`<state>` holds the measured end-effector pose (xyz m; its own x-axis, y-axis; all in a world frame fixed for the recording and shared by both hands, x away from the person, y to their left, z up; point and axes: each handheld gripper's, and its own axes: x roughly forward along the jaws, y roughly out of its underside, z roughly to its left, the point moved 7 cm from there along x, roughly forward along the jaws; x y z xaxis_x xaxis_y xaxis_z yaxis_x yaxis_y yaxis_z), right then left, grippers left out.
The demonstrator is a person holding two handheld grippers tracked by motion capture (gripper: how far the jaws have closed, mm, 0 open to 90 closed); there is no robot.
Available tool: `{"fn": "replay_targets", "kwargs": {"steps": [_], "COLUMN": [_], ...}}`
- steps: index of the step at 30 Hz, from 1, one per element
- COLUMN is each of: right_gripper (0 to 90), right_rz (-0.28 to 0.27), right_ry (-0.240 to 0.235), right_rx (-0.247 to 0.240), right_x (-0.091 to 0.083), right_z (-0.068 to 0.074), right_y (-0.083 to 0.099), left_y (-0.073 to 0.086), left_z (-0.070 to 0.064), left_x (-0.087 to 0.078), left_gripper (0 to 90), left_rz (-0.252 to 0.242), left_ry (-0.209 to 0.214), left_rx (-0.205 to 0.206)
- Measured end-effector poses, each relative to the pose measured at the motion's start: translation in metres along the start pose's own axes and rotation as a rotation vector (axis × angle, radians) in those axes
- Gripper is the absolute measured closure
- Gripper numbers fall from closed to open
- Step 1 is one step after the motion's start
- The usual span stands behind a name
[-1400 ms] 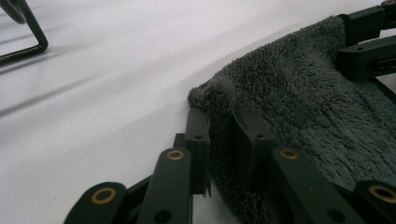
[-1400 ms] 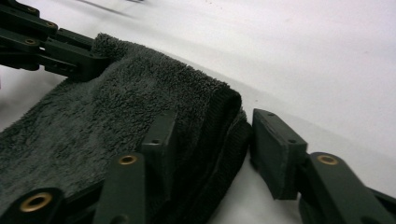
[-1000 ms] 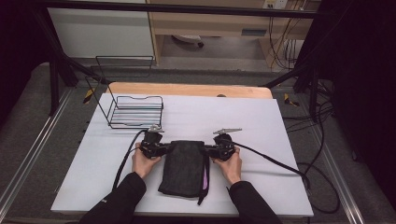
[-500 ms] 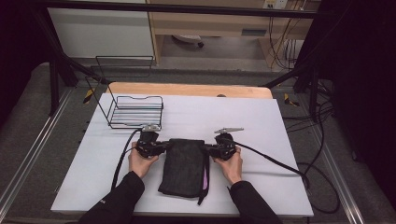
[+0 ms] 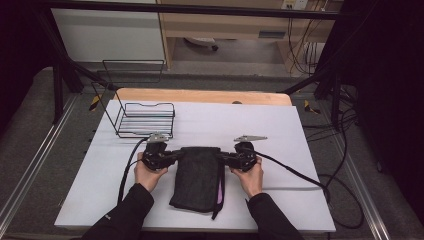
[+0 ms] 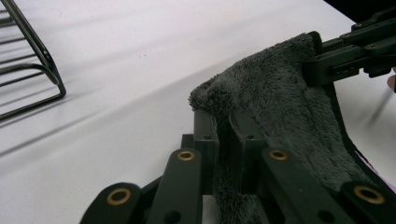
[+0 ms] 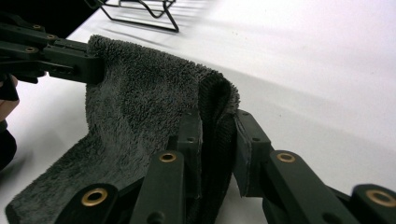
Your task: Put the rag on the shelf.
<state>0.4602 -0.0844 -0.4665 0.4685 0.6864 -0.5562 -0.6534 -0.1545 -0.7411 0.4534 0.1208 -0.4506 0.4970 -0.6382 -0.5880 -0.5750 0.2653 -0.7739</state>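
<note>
The dark grey towel (image 5: 196, 175) is being gripped at its far corners by the left gripper (image 5: 172, 156) and right gripper (image 5: 226, 158), jaws clamped; folding toward the near edge is judged next.

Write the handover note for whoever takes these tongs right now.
Left tongs: shut on the far left corner of the dark grey towel.
Right tongs: shut on the towel's far right corner.
Towel: folded, lying on the white table between the two hands, far edge pinched and slightly raised, near end flat by the table's front edge. A purple strip shows along its right side.
Wire rack: empty, at the table's far left.
Done: both far corners gripped.
Left: probably another fold or a move toward the rack; keep both grips even so the towel does not sag or slip.
</note>
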Motion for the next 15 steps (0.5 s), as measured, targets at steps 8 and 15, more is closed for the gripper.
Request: {"fn": "replay_targets", "kwargs": {"steps": [8,15], "right_gripper": [75.8,76.0], "right_rz": [-0.036,-0.077], "right_ry": [0.002,-0.003], "right_rx": [-0.064,-0.101], "right_x": [-0.008,-0.015], "right_z": [0.014,0.023], "right_y": [-0.009,-0.017], "left_y": [-0.006,-0.011], "left_z": [-0.006,-0.011], "left_x": [-0.02,-0.029], "left_gripper": [82.4,82.4], "left_rz": [-0.044,-0.068], "left_ry": [-0.004,0.001], "left_rx": [0.027,0.026]}}
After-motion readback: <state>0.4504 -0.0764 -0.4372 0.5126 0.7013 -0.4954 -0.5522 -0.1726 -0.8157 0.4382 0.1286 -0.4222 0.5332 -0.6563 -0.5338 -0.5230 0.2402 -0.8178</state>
